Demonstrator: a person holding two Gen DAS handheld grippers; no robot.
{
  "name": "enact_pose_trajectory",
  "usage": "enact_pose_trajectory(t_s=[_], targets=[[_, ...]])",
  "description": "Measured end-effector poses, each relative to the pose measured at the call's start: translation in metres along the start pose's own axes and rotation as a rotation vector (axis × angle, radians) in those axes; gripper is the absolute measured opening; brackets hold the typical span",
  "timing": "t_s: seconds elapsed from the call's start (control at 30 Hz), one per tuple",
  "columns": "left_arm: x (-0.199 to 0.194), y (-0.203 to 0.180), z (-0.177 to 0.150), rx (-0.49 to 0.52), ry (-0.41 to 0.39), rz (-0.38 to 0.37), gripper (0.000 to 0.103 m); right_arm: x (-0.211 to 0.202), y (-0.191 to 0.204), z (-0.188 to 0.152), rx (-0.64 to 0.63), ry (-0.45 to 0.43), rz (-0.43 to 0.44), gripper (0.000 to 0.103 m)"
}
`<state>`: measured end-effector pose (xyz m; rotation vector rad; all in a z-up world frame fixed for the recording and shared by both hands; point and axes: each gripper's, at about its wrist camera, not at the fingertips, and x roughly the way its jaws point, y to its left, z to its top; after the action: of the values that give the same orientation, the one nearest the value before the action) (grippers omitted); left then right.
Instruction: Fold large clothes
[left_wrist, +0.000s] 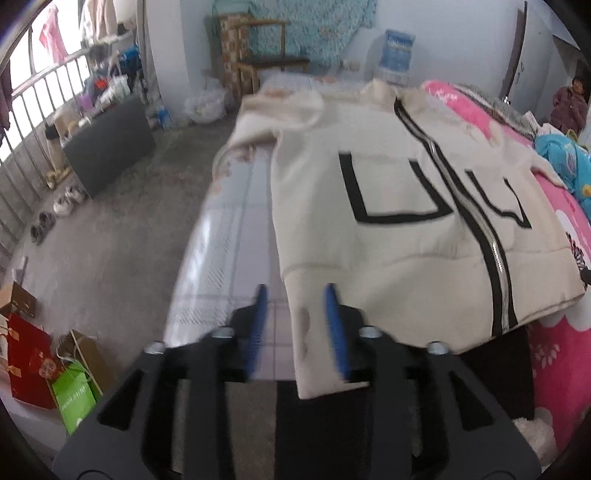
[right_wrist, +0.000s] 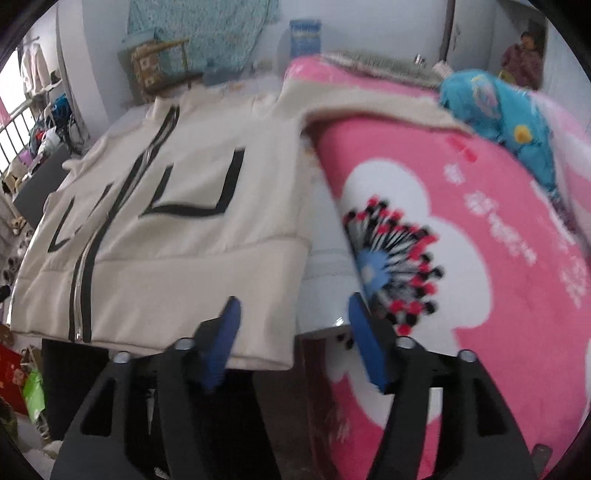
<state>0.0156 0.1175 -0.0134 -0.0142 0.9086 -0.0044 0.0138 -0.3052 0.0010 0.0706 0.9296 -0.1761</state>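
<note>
Cream jacket (left_wrist: 388, 221) is lying zipped and flat on the bed (left_wrist: 229, 229), hem overhanging. Left claw (left_wrist: 295, 325) and right claw (right_wrist: 291, 332) are hovering apart, empty. Judged soft, bulky, light; grip hem corners.

Apparently a home bedroom: bed (left_wrist: 221, 236) with pink quilt (right_wrist: 480, 229), shoes (left_wrist: 66, 201) on floor.

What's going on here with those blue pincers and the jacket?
A person holds a gripper in each hand, about to fold the cream jacket spread zipped up on the bed. The left gripper is open at the jacket's near left hem corner, the right gripper open at the near right one. Neither grips cloth yet. A pink blanket lies beside it.
</note>
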Motion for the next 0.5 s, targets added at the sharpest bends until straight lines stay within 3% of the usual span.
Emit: enact_pose_trajectory(t_s=[0.13,0.3,0.5], targets=[[-0.004,-0.005,0.009,-0.007,-0.021,0.001,0.048,-0.006,0.010,0.008,-0.008,-0.038,0.036,0.072],[-0.001,-0.021,0.018,0.014,-0.038,-0.002,0.059,-0.006,0.049,0.025,-0.062,-0.077,0.110,0.083],[0.023,-0.032,0.027,0.008,0.001,-0.033,0.060,0.008,0.102,0.040,-0.137,-0.076,0.200,0.090]])
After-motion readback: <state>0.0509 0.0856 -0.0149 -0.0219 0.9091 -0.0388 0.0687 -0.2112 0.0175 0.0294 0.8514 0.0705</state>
